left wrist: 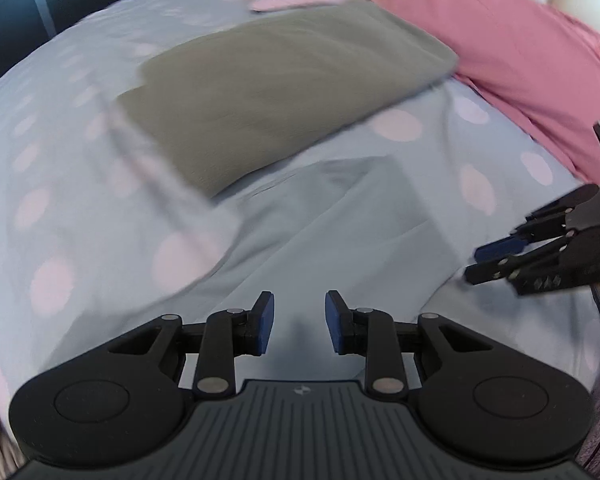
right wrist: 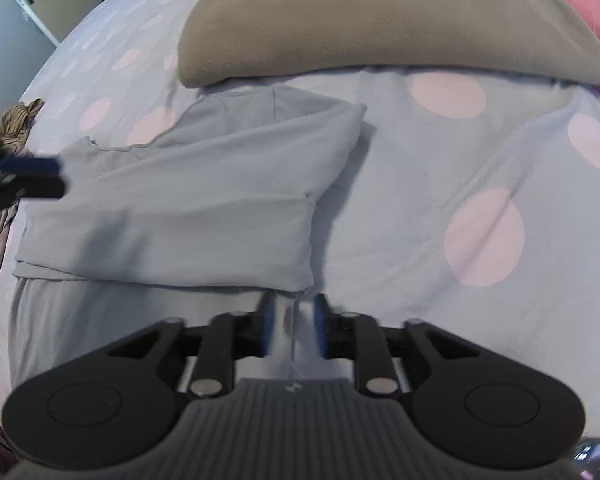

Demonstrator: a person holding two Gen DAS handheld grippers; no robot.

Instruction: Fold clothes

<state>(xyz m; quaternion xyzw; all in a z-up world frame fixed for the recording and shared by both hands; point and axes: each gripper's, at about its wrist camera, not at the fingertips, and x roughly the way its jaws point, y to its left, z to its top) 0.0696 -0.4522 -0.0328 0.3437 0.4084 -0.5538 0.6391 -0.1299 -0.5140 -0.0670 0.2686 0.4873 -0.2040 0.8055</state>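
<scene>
Right now the grey shirt (right wrist: 172,216) lies partly folded on the bed (right wrist: 440,168), a flat packet with its long axis running from my left fingers (right wrist: 32,178) across toward the right. One corner or sleeve end pokes up toward the olive cushion (right wrist: 380,28), and a loose lower edge reaches down to my right fingers (right wrist: 290,330).

My right fingers are partly apart with a strip of the shirt's edge between them; the pads are blurred, so I cannot tell whether they actually press on the cloth. My left fingers (left wrist: 300,326) stand partly open above the shirt, holding nothing.

Risks, as I judge them: if I lift with the right side barely gripping, the edge could slip out and the fold would collapse. With the left hand free, nothing pins the far end, so any pull could drag the whole packet across the sheet and skew the layers. The shirt is nearly the colour of the dotted sheet, so I could pinch bedding along with it.

A pink cloth (left wrist: 520,60) lies beyond the cushion, and a brown garment (right wrist: 4,132) hangs at the bed's left edge.
</scene>
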